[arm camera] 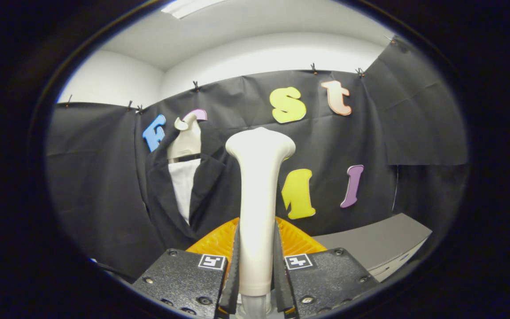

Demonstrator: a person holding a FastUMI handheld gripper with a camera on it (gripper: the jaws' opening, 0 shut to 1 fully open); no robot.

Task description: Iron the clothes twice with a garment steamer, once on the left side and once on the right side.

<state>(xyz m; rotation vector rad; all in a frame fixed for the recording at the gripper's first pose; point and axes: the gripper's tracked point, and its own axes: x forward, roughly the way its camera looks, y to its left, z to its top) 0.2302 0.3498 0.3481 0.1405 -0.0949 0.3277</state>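
Two fingers of claw (257,270) pinching garment steamer (258,199) at lower handle. Likely rigid, smooth, top-heavy; grip low, firmly. Jacket (179,195) hanging beyond steamer, to its left.

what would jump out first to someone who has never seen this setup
The white garment steamer stands upright, clamped between the fingers of the gripper, with an orange ribbed object just behind its handle. Beyond and to the left, a black jacket over a white shirt hangs on a mannequin.
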